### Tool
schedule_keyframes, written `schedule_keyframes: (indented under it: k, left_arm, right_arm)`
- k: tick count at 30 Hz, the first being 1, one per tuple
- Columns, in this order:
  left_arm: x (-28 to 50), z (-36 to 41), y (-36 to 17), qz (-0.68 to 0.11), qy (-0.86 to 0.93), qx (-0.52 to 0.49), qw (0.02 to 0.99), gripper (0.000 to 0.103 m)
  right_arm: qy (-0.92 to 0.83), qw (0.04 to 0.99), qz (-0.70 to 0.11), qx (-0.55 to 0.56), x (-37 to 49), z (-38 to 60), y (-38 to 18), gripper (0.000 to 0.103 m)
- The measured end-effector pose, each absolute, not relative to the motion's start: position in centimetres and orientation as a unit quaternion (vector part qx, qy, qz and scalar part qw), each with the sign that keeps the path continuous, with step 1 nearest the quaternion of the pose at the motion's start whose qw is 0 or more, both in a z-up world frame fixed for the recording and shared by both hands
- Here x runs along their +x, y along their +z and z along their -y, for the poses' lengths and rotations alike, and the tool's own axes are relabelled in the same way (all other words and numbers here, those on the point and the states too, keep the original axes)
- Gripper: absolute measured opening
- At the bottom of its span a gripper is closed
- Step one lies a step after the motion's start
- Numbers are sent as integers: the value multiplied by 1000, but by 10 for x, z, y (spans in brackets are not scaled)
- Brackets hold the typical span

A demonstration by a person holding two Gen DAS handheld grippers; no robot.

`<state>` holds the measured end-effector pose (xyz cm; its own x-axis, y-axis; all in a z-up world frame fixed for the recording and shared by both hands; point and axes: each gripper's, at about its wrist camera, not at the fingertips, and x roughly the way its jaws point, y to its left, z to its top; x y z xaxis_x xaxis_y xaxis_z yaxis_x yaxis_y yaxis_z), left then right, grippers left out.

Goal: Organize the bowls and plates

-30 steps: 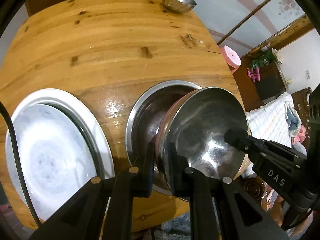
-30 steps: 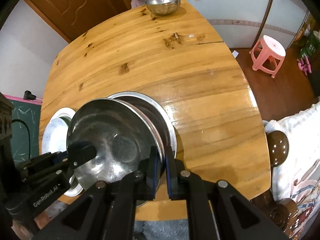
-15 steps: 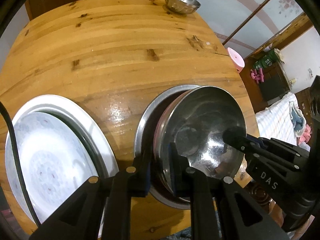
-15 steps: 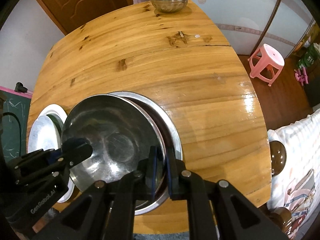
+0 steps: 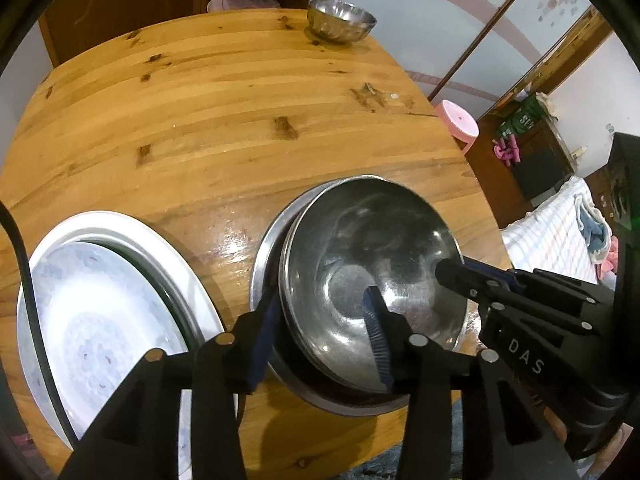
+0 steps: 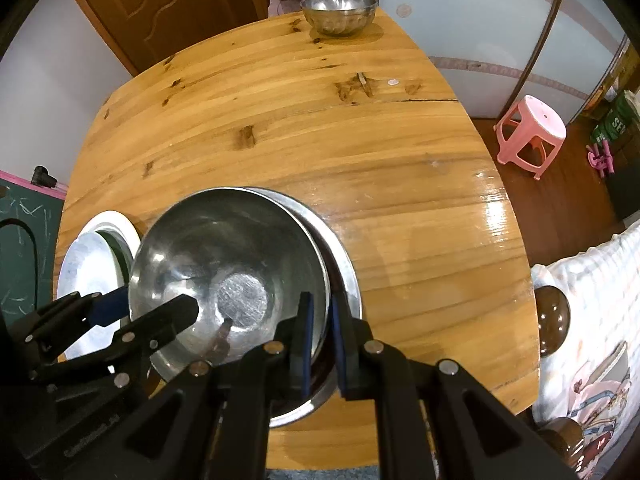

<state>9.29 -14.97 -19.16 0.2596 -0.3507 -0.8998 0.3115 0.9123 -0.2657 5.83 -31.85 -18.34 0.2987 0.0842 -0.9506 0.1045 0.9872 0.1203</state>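
A shiny steel bowl (image 5: 372, 256) (image 6: 224, 264) lies nested in a larger steel bowl (image 5: 276, 364) (image 6: 344, 280) near the front edge of the round wooden table (image 5: 224, 120). My left gripper (image 5: 320, 340) is open, its fingers straddling the nested bowl's left rim. My right gripper (image 6: 320, 336) has its jaws a little apart astride the right rim. White plates (image 5: 100, 320) (image 6: 88, 272) are stacked at the front left. A small steel bowl (image 5: 340, 20) (image 6: 338, 12) stands at the table's far edge.
A pink stool (image 6: 532, 136) stands on the floor right of the table. A wooden door (image 6: 168, 4) and a shelf are behind it. A bed with patterned covers (image 6: 592, 320) and a dark chair knob (image 6: 554, 320) lie at the right.
The tilted steel bowl has been lowered flat into the larger bowl. My left gripper has opened wide off its rim, and my right gripper's jaws have parted a little.
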Motion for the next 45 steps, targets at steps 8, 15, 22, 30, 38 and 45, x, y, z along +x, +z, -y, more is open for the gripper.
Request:
schedule_keyframes:
  k: [8,15,22,30,38,45]
  left_arm:
    - [88,142,-175,-534,-184,-3,825,68]
    - [85,135,-166,-521,-180,-10,834,68]
    - [85,129,-158,-510,-180,-21,841,68]
    - [93,125,-140,-502,-189,-32,843,68]
    - [135,140,-90,-471,-208,-21,857,69]
    - [186,157,-27,-426,-217,-20,878,70]
  right_arm:
    - [-11,809,-582,85,53,323,-174,10]
    - [-12,812,-577,86,49,323,-172,10]
    - [-6,814,-572,100,48,328,-169,10]
    - [-12,822,-560,101,50,336,-154,10]
    - [-31,846,-526,84,70,367,-111,10]
    - [-36,868,-490,74,106,404,-59,10]
